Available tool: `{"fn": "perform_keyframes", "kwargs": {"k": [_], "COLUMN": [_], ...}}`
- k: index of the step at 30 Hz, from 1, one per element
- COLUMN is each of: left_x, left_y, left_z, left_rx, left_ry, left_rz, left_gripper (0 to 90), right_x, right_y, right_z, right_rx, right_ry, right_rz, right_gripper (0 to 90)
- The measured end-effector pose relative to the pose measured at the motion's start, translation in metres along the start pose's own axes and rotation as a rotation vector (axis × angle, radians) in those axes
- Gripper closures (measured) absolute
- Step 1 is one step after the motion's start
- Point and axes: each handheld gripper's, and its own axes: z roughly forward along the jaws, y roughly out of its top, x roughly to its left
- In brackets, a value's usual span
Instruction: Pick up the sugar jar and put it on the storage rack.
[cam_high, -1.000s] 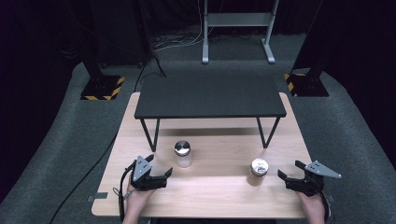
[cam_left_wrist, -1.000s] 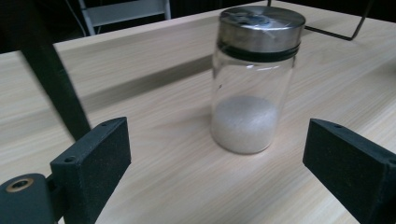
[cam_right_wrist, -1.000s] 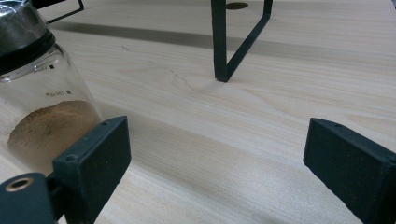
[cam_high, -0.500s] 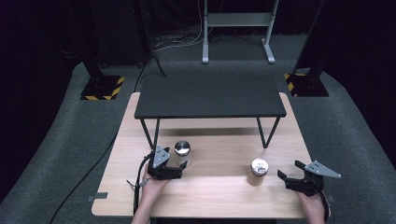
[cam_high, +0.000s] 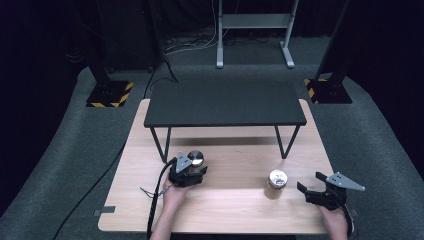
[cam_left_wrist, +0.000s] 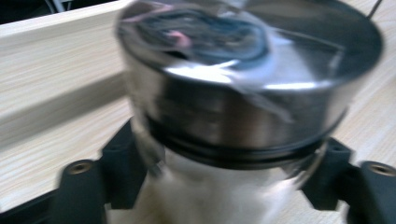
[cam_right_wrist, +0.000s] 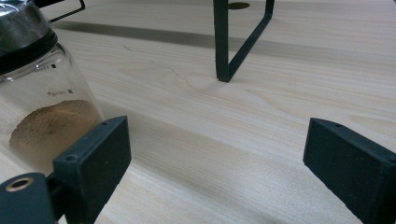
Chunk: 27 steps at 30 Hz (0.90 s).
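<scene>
A glass jar with a shiny metal lid (cam_high: 196, 158) and white contents stands on the wooden table (cam_high: 235, 212), left of the middle. My left gripper (cam_high: 194, 170) has just been closing and is now shut on this jar. In the left gripper view the jar (cam_left_wrist: 243, 93) sits blurred and close between the black fingers (cam_left_wrist: 123, 168). A second jar (cam_high: 277, 178), holding brown powder, stands to the right. My right gripper (cam_high: 309, 182) rests open just right of it. In the right gripper view that jar (cam_right_wrist: 42, 107) stands outside the left jaw, and the right gripper (cam_right_wrist: 219, 163) has only bare wood between its jaws.
A low black shelf (cam_high: 225, 104) on thin metal legs spans the far half of the table, and one leg (cam_right_wrist: 233, 51) stands ahead of the right gripper. Grey carpet surrounds the table. Black stands with yellow-striped bases (cam_high: 107, 95) sit at the back.
My left gripper moved right and forward to the white-filled jar and closed its jaws around it. The right gripper and the brown-powder jar stayed where they were.
</scene>
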Motion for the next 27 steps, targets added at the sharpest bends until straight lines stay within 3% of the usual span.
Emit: {"fn": "perform_keyframes", "kwargs": {"k": [8, 15, 23, 27], "left_x": [0.002, 0.002, 0.002, -0.002], "left_y": [0.003, 0.004, 0.022, 0.039], "left_z": [-0.004, -0.020, -0.037, -0.044], "left_rx": [0.009, -0.051, -0.086, -0.103], "left_ry": [-0.019, -0.017, -0.028, -0.026], "left_rz": [-0.009, -0.003, 0.026, 0.047], "left_gripper": [30.3, 30.3, 30.3, 30.2], "right_x": [0.000, 0.001, 0.001, 0.001], "right_y": [0.000, 0.001, 0.001, 0.001], "right_z": [0.000, 0.000, 0.000, 0.001], "right_rx": [0.003, 0.004, 0.004, 0.006], "right_ry": [-0.001, 0.000, 0.000, 0.001], "right_rz": [0.001, -0.001, 0.000, -0.001], "right_gripper": [6.4, 6.4, 6.5, 6.5]}}
